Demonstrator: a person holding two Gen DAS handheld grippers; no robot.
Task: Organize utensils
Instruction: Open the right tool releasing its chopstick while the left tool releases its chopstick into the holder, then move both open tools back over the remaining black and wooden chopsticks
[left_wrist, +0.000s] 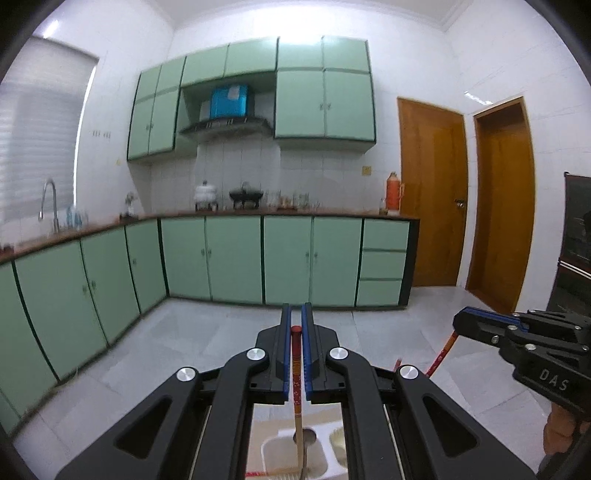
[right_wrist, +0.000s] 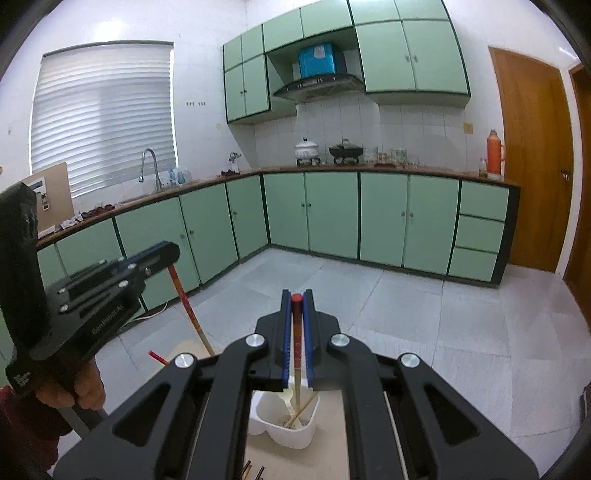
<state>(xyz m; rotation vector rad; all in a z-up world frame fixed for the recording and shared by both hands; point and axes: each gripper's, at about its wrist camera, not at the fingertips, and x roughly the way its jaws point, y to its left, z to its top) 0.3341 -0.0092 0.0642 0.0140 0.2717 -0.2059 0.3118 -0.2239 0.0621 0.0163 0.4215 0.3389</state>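
Both tools pinch a red-topped utensil upright, left tool on one, right tool on another, presumably to drop handle-up into the white holder on the tabletop below; spoon or chopstick unclear.

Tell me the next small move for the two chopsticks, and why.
Probably lower the right hand-held gripper so its red-tipped chopstick slides into the white holder. It is shut on the stick above the holder, which already contains chopsticks. The left hand-held gripper holds another stick.
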